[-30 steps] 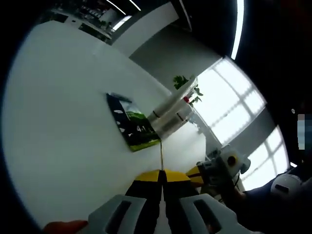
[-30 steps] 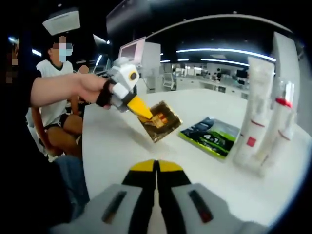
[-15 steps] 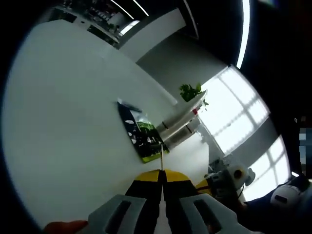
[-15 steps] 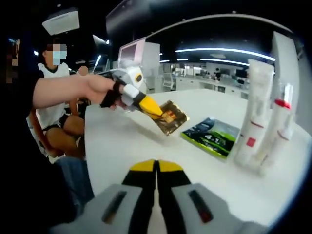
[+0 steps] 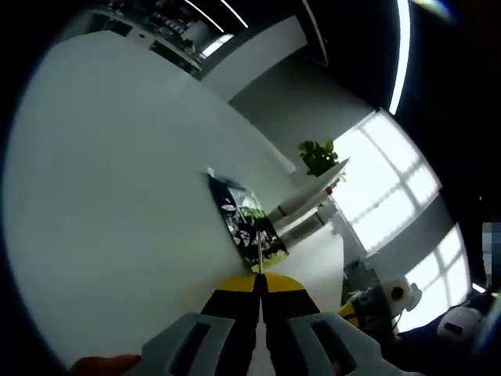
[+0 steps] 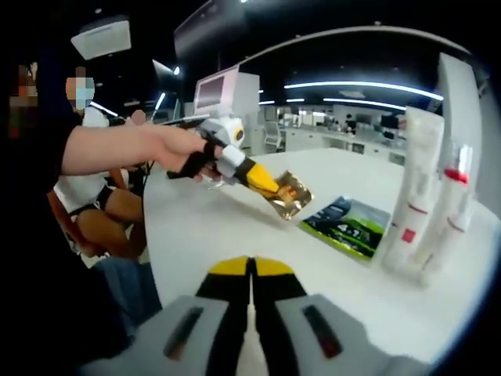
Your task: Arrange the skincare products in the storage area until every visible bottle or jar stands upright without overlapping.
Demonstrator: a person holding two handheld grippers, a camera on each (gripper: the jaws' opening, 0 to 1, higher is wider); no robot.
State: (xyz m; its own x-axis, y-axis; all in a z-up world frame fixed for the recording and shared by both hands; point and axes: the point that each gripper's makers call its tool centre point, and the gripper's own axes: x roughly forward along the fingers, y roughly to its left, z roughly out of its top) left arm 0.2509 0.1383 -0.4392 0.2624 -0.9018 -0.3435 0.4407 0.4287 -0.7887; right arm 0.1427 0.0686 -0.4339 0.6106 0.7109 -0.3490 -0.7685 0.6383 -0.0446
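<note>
— Two grippers; what has each got?
— Left gripper (image 6: 270,182) pinches a gold sachet (image 6: 289,195) above the white table (image 6: 235,235), sachet slanting down past its jaws. Right gripper (image 6: 251,270) is closed, holding nothing.
— And the tubes?
— White tubes (image 6: 419,188) stand upright at right, beside a flat green sachet (image 6: 347,227).

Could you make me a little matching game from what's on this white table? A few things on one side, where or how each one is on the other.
Things:
1. gold sachet
2. green and black packet
3. white tubes
4. right tool

States:
A. standing upright at the right
B. jaws together, holding nothing
C. pinched by the left tool, above the table
D. lying flat

Pairs: 1-C, 2-D, 3-A, 4-B
</note>
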